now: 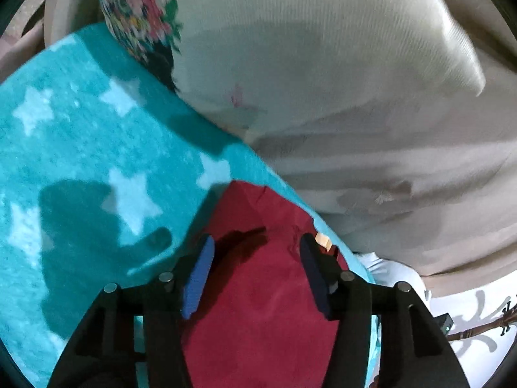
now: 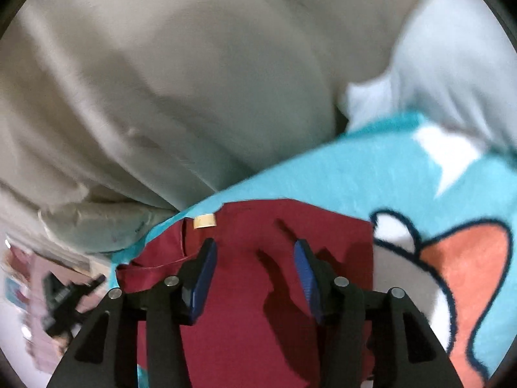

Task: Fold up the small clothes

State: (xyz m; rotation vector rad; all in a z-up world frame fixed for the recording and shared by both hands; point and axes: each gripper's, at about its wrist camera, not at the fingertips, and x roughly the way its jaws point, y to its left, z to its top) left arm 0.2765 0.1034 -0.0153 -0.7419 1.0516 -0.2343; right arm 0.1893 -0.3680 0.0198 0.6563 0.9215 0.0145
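a dark red garment (image 1: 258, 291) lies flat on a teal blanket (image 1: 80, 145), seen from two wrist cameras looking down along their fingers. no writing can be read anywhere. a small tan label (image 2: 204, 220) sits at the garment's top edge in the right wrist view; it looks blank or is too blurred to tell. in the left wrist view the same label (image 1: 324, 240) peeks out just beside the right-hand finger.

the left gripper (image 1: 257, 278) hangs over the red cloth with its jaws apart, blue pads clear of the fabric, nothing pinched between them. the right gripper (image 2: 255, 279) is likewise released, jaws apart above the garment, holding nothing.

only the left wrist view shows white stars on the blanket and a cushion with a floral print (image 1: 139, 22) on a cream ribbed cloth (image 1: 323, 64). only the right wrist view shows a cartoon figure in orange and white with dark outlines (image 2: 452, 274) on the blanket, a pale blue cloth (image 2: 446, 64), and blurred clutter at the lower left. beige bedding (image 2: 161, 80) fills the upper part of that view.
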